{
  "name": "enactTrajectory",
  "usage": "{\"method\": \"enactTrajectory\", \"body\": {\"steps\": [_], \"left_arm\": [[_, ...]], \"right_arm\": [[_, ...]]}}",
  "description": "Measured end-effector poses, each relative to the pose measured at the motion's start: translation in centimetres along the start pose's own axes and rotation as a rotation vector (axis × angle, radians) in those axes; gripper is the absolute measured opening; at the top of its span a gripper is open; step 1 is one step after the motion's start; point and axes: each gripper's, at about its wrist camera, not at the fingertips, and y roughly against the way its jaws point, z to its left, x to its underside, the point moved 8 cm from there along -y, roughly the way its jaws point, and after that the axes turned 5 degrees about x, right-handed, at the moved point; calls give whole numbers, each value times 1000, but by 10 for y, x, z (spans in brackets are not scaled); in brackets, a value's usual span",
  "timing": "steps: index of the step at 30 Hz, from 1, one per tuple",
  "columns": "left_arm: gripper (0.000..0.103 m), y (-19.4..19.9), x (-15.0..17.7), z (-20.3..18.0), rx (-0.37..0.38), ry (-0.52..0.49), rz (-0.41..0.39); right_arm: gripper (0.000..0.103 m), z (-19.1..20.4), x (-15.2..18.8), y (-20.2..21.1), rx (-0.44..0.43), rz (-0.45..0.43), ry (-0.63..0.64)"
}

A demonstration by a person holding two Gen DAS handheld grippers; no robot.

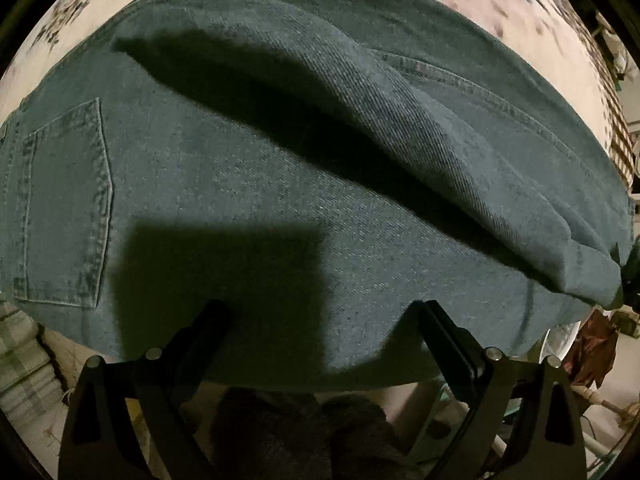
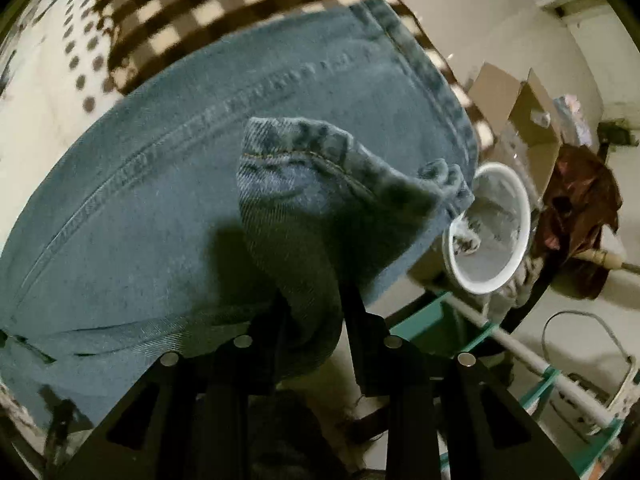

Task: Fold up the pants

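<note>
The jeans (image 1: 320, 208) are seen spread over the bed (image 1: 460, 12), with one leg (image 1: 400, 128) already lifted and laid slantwise across the flat seat, where a back pocket (image 1: 64, 208) shows at the left of the left wrist view. The left gripper (image 1: 320, 316) is held straight above the near edge of the denim, its jaws spread wide apart and nothing pinched between them; the cloth merely lies under and ahead of the fingertips.

Over on the right, the right gripper (image 2: 312, 304) is seen clamped on a bunched fold of the leg, the hem (image 2: 340, 148) rising just ahead of the jaws and drooping toward a white bucket (image 2: 492, 232) on the floor beyond. A checked cloth (image 2: 240, 12) lies past the hem.

The long axis of the held leg is judged to run away from the right jaws, across the left gripper's view from lower right to upper left. So the carry, it seems, belongs to the right hand, the nearer one to the hem, while the left is free to pin or catch the near edge.
</note>
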Motion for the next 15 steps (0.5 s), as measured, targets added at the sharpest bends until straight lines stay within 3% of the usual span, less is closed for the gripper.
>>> {"method": "enactTrajectory", "body": {"steps": [1, 4, 5, 7, 9, 15], "left_arm": [[97, -1, -1, -1, 0, 6, 2], [97, 0, -14, -2, 2, 16, -10], [97, 3, -18, -3, -1, 15, -22], [97, 3, -29, -6, -4, 13, -34], [97, 4, -32, -7, -9, 10, -44], [97, 3, -37, -9, -21, 10, -46]], "right_arm": [[31, -19, -1, 3, -19, 9, -15], [33, -30, -8, 0, -91, 30, -78], [39, -33, -7, 0, -112, 29, -107], [46, -36, -10, 5, -115, 20, -142], [46, -38, -17, 9, -131, -11, -165], [20, -36, -23, 35, -121, -116, -203]]}}
